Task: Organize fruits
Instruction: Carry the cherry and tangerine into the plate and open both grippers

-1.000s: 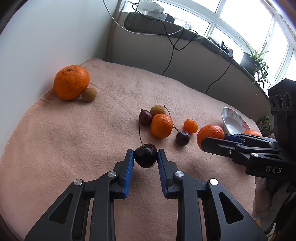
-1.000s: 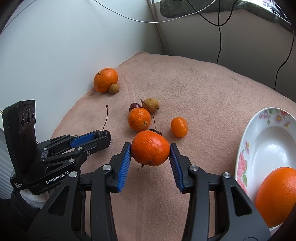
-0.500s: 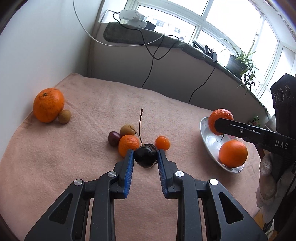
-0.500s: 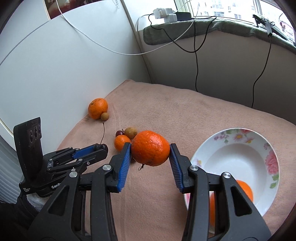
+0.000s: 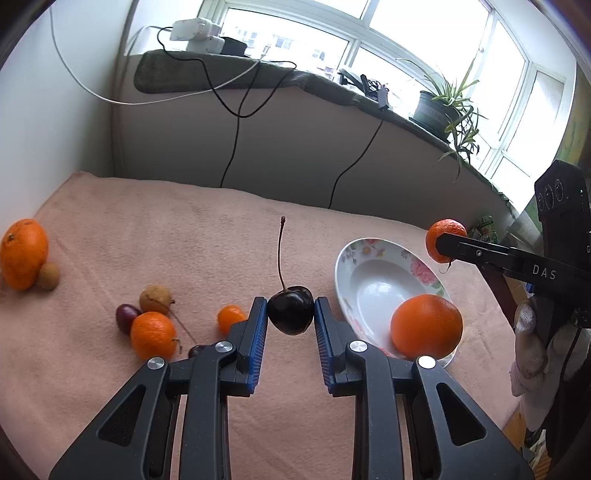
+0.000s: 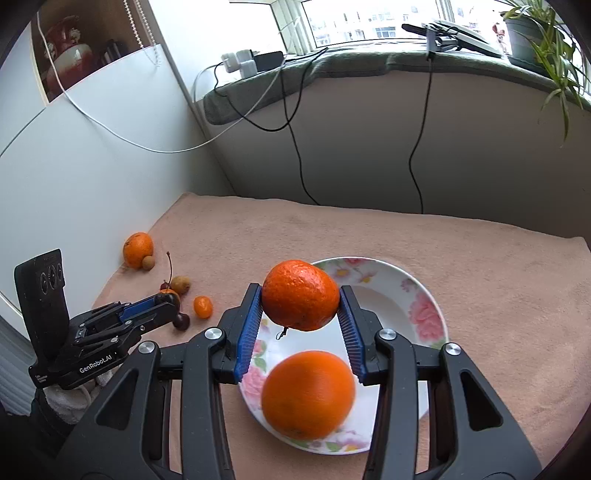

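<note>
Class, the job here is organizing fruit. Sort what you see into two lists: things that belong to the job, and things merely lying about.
Belongs to the job:
- cherry held in the left tool
- mandarin held in the right tool
- floral plate
- orange on the plate
- loose fruit on the blanket

Lying about:
- potted plant
- cables
- power strip

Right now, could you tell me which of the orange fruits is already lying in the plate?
The large orange at the near side of the flowered plate. The others lie on the cloth or sit in the right gripper.
</note>
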Demonstrator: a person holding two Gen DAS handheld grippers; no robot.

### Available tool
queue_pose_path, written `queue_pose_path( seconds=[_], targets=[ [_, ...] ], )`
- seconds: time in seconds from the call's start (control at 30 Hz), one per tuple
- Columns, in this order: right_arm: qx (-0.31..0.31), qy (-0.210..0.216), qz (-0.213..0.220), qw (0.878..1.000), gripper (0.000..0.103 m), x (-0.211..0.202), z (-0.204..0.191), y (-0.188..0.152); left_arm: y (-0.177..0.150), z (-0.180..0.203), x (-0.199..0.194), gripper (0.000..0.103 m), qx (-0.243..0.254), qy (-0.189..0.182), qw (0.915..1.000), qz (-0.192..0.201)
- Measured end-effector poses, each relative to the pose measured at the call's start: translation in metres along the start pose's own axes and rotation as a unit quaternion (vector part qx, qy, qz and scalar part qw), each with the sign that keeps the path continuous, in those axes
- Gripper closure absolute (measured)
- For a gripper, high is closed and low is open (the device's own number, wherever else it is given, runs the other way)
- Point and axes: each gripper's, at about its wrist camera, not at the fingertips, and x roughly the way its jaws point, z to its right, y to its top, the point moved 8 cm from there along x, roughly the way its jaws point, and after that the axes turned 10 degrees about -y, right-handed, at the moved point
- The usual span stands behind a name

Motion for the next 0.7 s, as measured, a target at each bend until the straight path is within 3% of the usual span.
queue_pose_path(
  seconds=[0.33,0.7],
  targets=[
    [0.034,-0.026,-0.030,0.999,0.060,0.023,0.054,-0.018,0.003,0.032,0.043,0.079,0.024,-0.025,0.9990,-0.026],
    [0.008,-0.031,-0.046,0.998,0.060,0.042,0.055,-0.024,0.006,0.049,0.074,0.079,0.041,-0.028,0.9975,-0.050]
  ],
)
